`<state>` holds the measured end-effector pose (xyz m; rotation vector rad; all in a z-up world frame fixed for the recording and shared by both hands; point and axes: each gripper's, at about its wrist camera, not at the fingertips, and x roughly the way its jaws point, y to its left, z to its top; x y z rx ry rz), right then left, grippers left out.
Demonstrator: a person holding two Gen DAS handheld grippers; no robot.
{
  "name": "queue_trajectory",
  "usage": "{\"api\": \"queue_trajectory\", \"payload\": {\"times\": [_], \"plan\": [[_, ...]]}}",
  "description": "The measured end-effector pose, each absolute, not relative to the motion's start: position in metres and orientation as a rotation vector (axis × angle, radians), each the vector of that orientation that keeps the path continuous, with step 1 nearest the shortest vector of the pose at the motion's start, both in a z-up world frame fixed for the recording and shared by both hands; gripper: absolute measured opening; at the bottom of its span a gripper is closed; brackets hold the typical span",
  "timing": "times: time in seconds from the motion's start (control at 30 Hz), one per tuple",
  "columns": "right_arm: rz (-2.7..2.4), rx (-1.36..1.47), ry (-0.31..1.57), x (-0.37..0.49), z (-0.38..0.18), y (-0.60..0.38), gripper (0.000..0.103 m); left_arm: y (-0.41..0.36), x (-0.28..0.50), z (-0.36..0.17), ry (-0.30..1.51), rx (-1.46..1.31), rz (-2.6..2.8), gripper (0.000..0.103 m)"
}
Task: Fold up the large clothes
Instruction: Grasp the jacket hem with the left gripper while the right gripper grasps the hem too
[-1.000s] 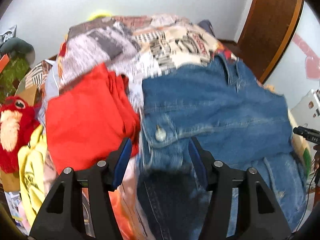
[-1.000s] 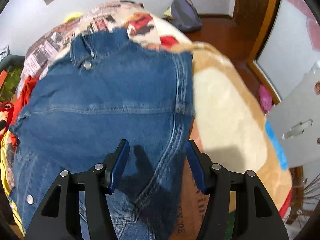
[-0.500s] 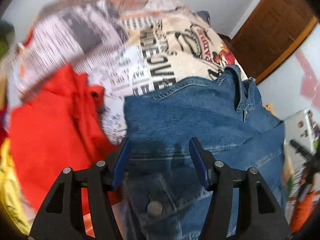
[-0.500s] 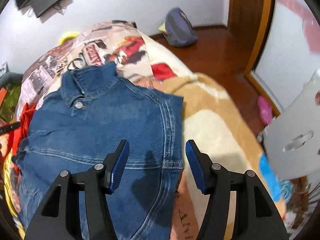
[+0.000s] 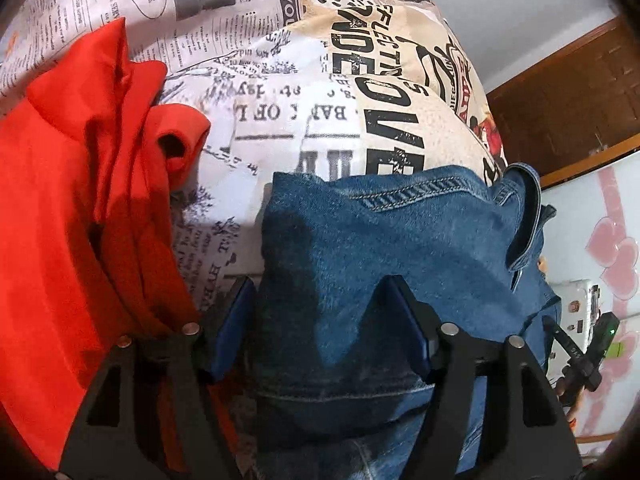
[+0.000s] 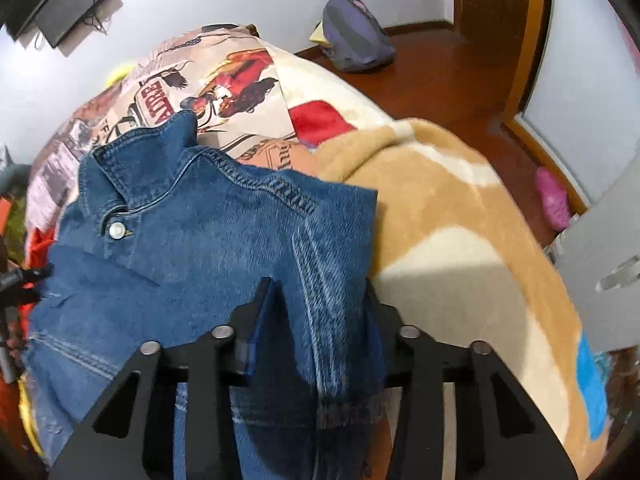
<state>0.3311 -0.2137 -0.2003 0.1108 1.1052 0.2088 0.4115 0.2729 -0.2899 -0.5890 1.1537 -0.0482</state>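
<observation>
Right claw (image 6: 316,312) is closing on the denim jacket's (image 6: 192,248) shoulder seam on the bed (image 6: 460,216); left claw (image 5: 324,316) straddles its other shoulder, apart. Pinch both layers evenly before lifting

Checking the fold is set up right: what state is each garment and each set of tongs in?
Denim jacket: spread flat on the bed, collar button fastened.
Red garment: crumpled beside the jacket.
Left tongs: open, astride the jacket's edge.
Right tongs: closing on the jacket's side seam.
</observation>
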Motion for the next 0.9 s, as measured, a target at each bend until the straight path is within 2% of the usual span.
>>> {"api": "queue_trajectory", "payload": {"times": [0.03, 0.07, 0.13, 0.2, 0.53, 0.63, 0.77, 0.9], "plan": [[0.212, 0.103, 1.099, 0.332, -0.200, -0.213, 0.019, 0.271, 0.412, -0.287, 1.138, -0.581, -0.063, 0.047], [0.219, 0.100, 1.090, 0.330, -0.197, -0.211, 0.017, 0.269, 0.411, -0.284, 1.130, -0.564, -0.056, 0.042], [0.222, 0.063, 1.059, 0.329, -0.190, -0.208, 0.015, 0.264, 0.409, -0.275, 1.118, -0.502, -0.022, 0.017], [0.226, 0.017, 1.001, 0.325, -0.178, -0.203, 0.014, 0.262, 0.405, -0.263, 1.093, -0.451, 0.012, 0.007], [0.334, -0.044, 0.802, 0.333, -0.092, -0.167, 0.013, 0.233, 0.346, -0.159, 0.816, -0.174, 0.150, 0.006], [0.365, -0.068, 0.760, 0.343, -0.083, -0.148, 0.013, 0.237, 0.339, -0.139, 0.756, -0.147, 0.194, 0.006], [0.391, -0.100, 0.749, 0.366, -0.086, -0.121, 0.013, 0.249, 0.346, -0.137, 0.744, -0.109, 0.260, 0.006], [0.355, -0.150, 0.806, 0.398, -0.116, -0.098, 0.013, 0.275, 0.371, -0.162, 0.808, -0.129, 0.306, 0.006]]}}
